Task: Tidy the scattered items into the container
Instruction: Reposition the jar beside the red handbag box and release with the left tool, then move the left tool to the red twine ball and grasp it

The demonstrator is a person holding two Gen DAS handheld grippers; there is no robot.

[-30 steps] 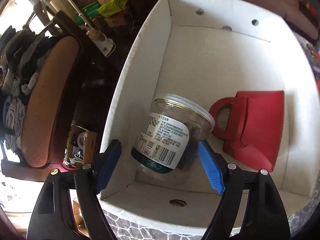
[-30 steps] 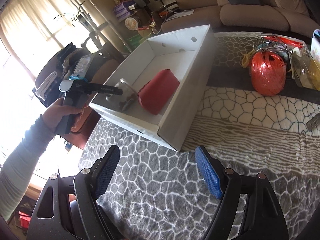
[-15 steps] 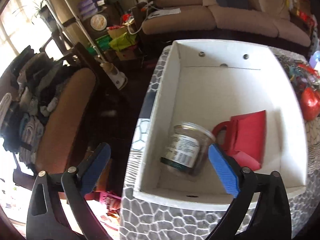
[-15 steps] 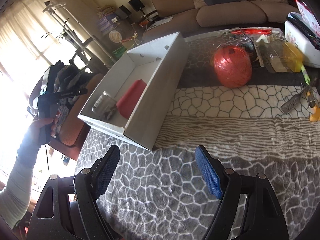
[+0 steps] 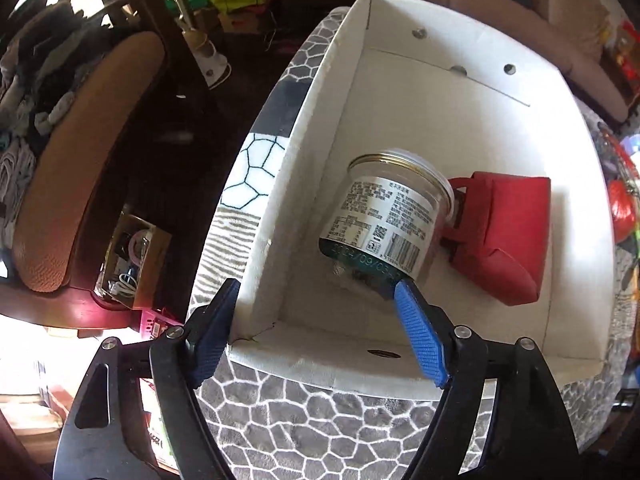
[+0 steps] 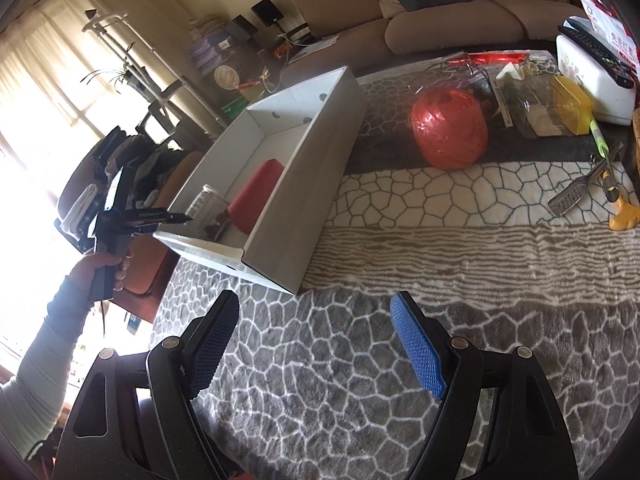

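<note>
A white cardboard box [image 5: 304, 184] stands on the patterned table cover; it also shows in the right wrist view [image 6: 320, 184]. Inside lie a clear labelled jar [image 5: 388, 216] on its side and a red pouch [image 5: 508, 232]; both also show in the right wrist view, jar [image 6: 206, 204] and pouch [image 6: 256, 196]. My left gripper [image 5: 320, 332] is open and empty, hovering over the box's near left corner; it also shows in the right wrist view [image 6: 176, 216]. My right gripper [image 6: 316, 344] is open and empty above the cover, near the box's front corner.
An orange ball of twine [image 6: 448, 132], a clear and yellow container [image 6: 556, 108], a white case [image 6: 596, 80], a grater [image 6: 576, 192] and a yellow-handled tool [image 6: 624, 212] lie on the table's right. A brown chair [image 5: 80, 152] stands left of the table. A sofa [image 6: 440, 4] is behind.
My left gripper pulled back out of the box, leaving the jar inside, then came closer over the near left corner. My right gripper view swung right, showing more of the table.
</note>
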